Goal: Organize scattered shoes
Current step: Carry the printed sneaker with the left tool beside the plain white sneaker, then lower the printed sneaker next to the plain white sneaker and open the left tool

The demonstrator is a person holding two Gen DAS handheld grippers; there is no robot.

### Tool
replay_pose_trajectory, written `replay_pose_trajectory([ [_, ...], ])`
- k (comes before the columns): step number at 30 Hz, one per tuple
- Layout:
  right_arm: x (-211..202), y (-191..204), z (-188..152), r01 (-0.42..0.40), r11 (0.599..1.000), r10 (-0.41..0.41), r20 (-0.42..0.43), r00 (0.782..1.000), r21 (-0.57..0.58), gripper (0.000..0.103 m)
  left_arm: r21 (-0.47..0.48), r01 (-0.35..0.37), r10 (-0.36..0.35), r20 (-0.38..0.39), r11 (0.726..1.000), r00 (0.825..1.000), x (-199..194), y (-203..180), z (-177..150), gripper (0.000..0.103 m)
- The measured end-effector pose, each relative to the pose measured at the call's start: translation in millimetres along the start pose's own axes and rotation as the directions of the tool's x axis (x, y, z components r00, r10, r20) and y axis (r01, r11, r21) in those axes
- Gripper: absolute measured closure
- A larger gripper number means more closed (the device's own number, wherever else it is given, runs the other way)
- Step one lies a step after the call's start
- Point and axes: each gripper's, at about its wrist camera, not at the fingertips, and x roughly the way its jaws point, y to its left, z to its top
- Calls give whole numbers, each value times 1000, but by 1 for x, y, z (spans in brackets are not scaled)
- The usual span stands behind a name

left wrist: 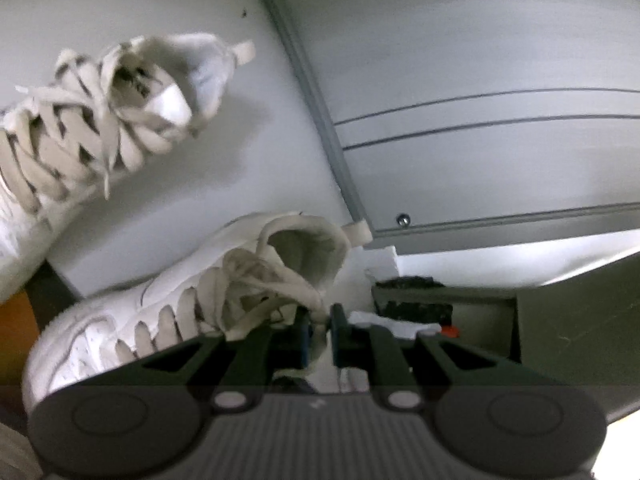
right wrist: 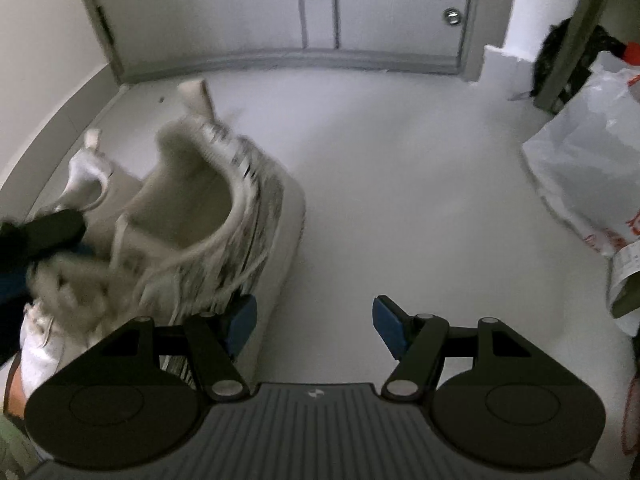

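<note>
Two white lace-up sneakers are on a pale floor. In the left wrist view my left gripper is shut on the collar and laces of the nearer white sneaker; the second sneaker lies beyond it at the upper left. In the right wrist view my right gripper is open and empty, with its left finger just beside the side of a white sneaker that is blurred. The left gripper shows at that view's left edge, against the other sneaker.
A grey-framed door with a round knob stands behind the sneakers. A white plastic bag lies at the right. A white wall runs along the left. Dark clutter sits near the door's corner.
</note>
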Motion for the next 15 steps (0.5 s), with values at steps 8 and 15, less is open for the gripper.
replay_pose_trajectory([
  [8, 14, 30, -24, -27, 999, 22, -104, 994, -43, 34, 1, -67, 67, -4, 998, 998, 1, 14, 9, 97],
  [15, 7, 34, -32, -46, 998, 42, -126, 991, -32, 34, 46, -205, 205, -7, 978, 979, -18, 17, 9, 38],
])
